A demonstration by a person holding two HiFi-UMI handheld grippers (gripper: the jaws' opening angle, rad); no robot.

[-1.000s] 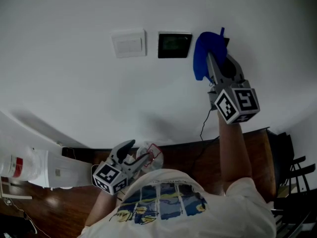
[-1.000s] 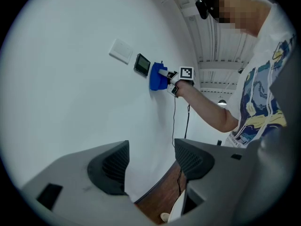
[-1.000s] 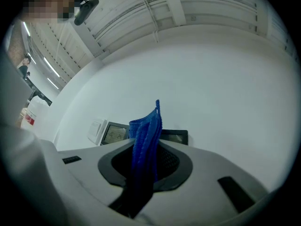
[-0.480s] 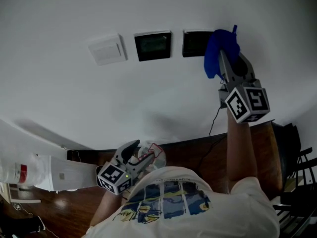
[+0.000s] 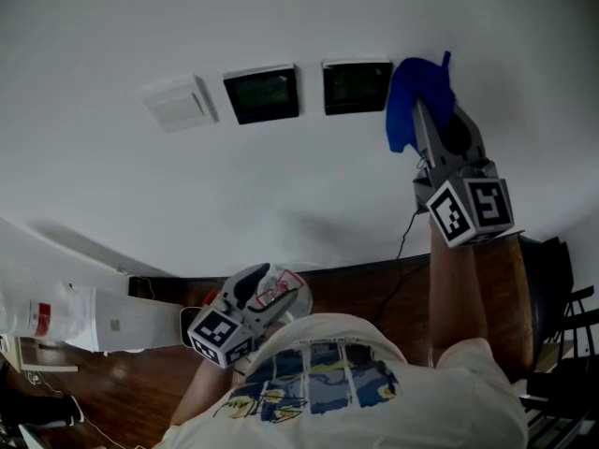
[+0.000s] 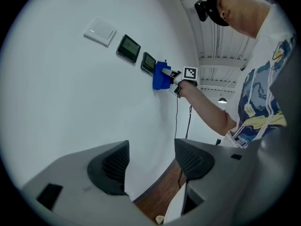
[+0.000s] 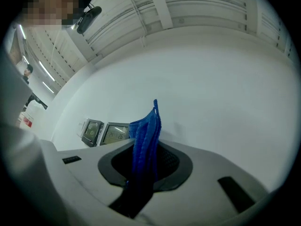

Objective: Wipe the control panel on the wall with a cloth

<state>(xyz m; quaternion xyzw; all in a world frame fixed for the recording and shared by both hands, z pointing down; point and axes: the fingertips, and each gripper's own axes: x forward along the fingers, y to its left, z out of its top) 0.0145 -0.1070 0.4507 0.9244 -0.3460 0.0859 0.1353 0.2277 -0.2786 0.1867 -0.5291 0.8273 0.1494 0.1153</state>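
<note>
Two dark control panels (image 5: 263, 94) (image 5: 357, 85) sit side by side on the white wall. My right gripper (image 5: 421, 101) is raised to the wall and shut on a blue cloth (image 5: 407, 87), which lies against the wall just right of the right-hand panel. In the right gripper view the cloth (image 7: 146, 140) stands clamped between the jaws, with both panels (image 7: 92, 131) (image 7: 116, 133) to its left. My left gripper (image 5: 262, 293) hangs low by my body, open and holding nothing. The left gripper view shows its pads (image 6: 110, 166) apart and the cloth (image 6: 161, 75) far off.
A white switch plate (image 5: 175, 102) is left of the panels. A black cable (image 5: 404, 237) runs down the wall to the dark wood floor (image 5: 374, 288). A white container with a red label (image 5: 56, 318) lies at the lower left. Dark furniture (image 5: 557, 316) stands at the right.
The cloth has slid right off the right-hand panel, which now shows whole. The view has shifted so the panels sit further left. The left gripper has stayed low.
</note>
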